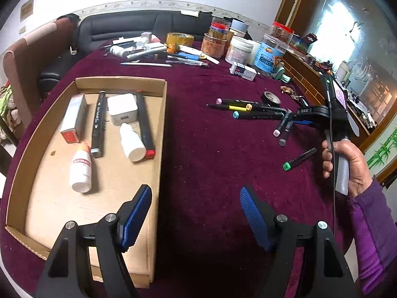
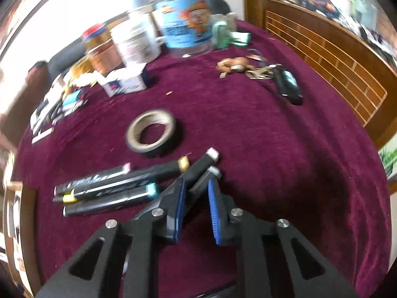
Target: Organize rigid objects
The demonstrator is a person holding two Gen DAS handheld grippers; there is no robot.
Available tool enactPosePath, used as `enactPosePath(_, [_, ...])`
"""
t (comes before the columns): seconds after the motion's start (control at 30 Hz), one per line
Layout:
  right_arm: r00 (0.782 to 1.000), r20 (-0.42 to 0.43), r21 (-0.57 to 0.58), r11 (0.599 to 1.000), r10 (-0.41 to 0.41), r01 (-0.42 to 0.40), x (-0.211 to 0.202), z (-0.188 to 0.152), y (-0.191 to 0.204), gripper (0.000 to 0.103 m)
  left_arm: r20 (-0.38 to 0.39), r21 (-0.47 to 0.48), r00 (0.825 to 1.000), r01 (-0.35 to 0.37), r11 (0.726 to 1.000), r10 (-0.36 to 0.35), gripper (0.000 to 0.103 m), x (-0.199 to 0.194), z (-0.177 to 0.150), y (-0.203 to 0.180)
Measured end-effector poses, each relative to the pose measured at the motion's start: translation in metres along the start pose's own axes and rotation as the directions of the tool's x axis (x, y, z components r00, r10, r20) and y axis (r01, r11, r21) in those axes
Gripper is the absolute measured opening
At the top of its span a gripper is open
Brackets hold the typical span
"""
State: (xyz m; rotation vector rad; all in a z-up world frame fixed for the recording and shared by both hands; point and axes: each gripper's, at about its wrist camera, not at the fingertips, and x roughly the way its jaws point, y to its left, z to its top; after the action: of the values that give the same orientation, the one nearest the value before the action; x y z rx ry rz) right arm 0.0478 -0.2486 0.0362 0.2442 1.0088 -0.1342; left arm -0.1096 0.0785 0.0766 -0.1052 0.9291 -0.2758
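**Right Claw Closing on a Marker as the Tray Fills**

We are sorting markers from the maroon tablecloth (image 1: 198, 149) into the cardboard tray (image 1: 162, 124). Our right gripper (image 2: 197, 186) is pinching a grey-capped marker (image 2: 206, 177), its blue pads pressed against the barrel, with a second, white-capped marker (image 2: 206, 160) lying just beside it. Our left gripper (image 1: 196, 198) is hanging spread wide and empty over the tray's right wall. The tray is already holding two markers, a charger block (image 1: 122, 109), a small box and two white bottles.

We are judging the pick to be under way; next we are needing a clean lift that leaves the neighbouring marker behind, then a carry across to the tray.

The right wrist view is blurring, so we are unable to tell how squarely the pads are gripping. A green-capped marker (image 1: 299, 159) is lying apart, near the hand (image 1: 345, 164).
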Motion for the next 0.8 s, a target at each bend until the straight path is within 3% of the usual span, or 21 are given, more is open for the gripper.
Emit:
enactPosePath(0.2, [0.990, -0.061, -0.096, 0.986, 0.127, -0.133, -0.017, -0.036, 0.043, 0.018, 0.001, 0.006, 1.000, 0.006, 1.000, -0.006, 0.077, 0.000, 0.000, 0.000])
enactPosePath(0.23, [0.982, -0.078, -0.117, 0.977, 0.171, -0.179, -0.020, -0.042, 0.052, 0.018, -0.002, 0.003, 1.000, 0.008, 1.000, -0.008, 0.077, 0.001, 0.000, 0.000])
enactPosePath(0.27, [0.954, -0.141, -0.142, 0.948, 0.266, -0.285, -0.020, -0.054, 0.066, 0.018, -0.006, 0.001, 1.000, 0.010, 1.000, -0.010, 0.077, 0.002, 0.000, 0.000])
enactPosePath(0.33, [0.918, -0.216, -0.180, 0.910, 0.334, -0.373, -0.021, -0.072, 0.085, 0.018, -0.013, -0.002, 1.000, 0.017, 1.000, -0.017, 0.077, 0.001, -0.001, 0.001])
enactPosePath(0.4, [0.909, -0.211, -0.208, 0.892, 0.359, -0.400, -0.029, -0.079, 0.092, 0.018, -0.008, 0.002, 1.000, 0.017, 1.000, -0.017, 0.077, -0.002, -0.002, 0.001])
enactPosePath(0.47, [0.934, -0.126, -0.210, 0.911, 0.335, -0.355, -0.045, -0.076, 0.083, 0.018, 0.008, 0.007, 1.000, 0.008, 1.000, -0.008, 0.077, -0.006, -0.003, 0.003])
enactPosePath(0.53, [0.963, -0.039, -0.167, 0.948, 0.266, -0.269, -0.055, -0.066, 0.064, 0.026, 0.012, -0.003, 1.000, 0.010, 1.000, -0.010, 0.077, -0.007, -0.002, 0.006])
enactPosePath(0.57, [0.969, -0.022, -0.117, 0.962, 0.247, -0.248, -0.055, -0.059, 0.051, 0.038, 0.012, -0.015, 1.000, 0.018, 1.000, -0.018, 0.077, -0.006, -0.002, 0.007])
enactPosePath(0.6, [0.972, -0.019, -0.044, 0.971, 0.236, -0.236, -0.052, -0.052, 0.036, 0.043, 0.010, -0.021, 1.000, 0.025, 0.999, -0.025, 0.077, -0.004, -0.002, 0.008])
enactPosePath(0.67, [0.975, -0.033, 0.063, 0.974, 0.221, -0.219, -0.041, -0.043, 0.014, 0.043, 0.002, -0.023, 0.999, 0.041, 0.999, -0.041, 0.077, -0.001, -0.002, 0.006])
enactPosePath(0.8, [0.984, -0.025, 0.128, 0.976, 0.179, -0.174, -0.025, -0.034, 0.000, 0.043, -0.005, 0.005, 0.999, 0.042, 0.999, -0.042, 0.077, 0.001, -0.004, -0.001])
